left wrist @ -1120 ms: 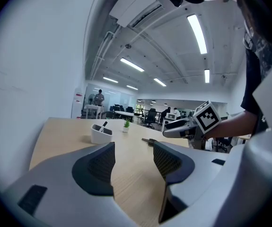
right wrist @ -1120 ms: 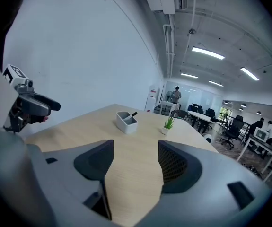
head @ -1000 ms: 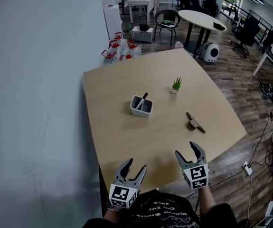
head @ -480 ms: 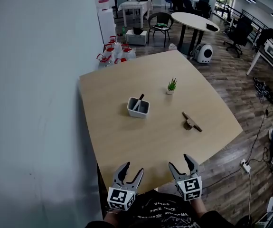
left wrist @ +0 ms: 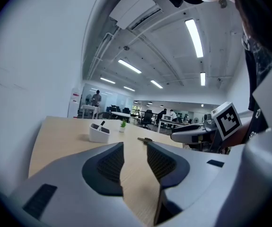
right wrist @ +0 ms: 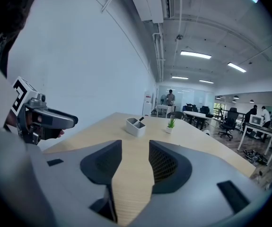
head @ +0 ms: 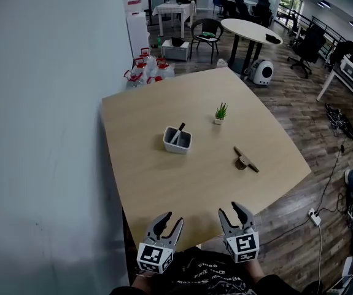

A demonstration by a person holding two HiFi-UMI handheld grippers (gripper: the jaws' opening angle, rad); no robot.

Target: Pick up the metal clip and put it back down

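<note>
Jaws of the left gripper [head: 172,220] stand apart with only bare wood showing between them; they have just been closing, and they grip nothing. This gripper sits at the near edge of the bench [head: 145,183], low on the left of the head view, and points across the top. Farther back on the bench, slightly right of it, stands a white container [head: 178,141] with a dark pen [head: 178,131] leaning inside. To the right of that, and a little farther back, is a small potted plant [head: 220,112], upright and apart from the container. The right gripper [head: 230,211] is at the same near edge, beside the left one. Its jaws also stand apart with nothing between them, and they too have just been closing. The metal clip [head: 245,160] lies flat on the bench ahead of the right gripper and a little to its right. It is well apart from both grippers and near the bench's right edge. Neither gripper touches it.
</note>
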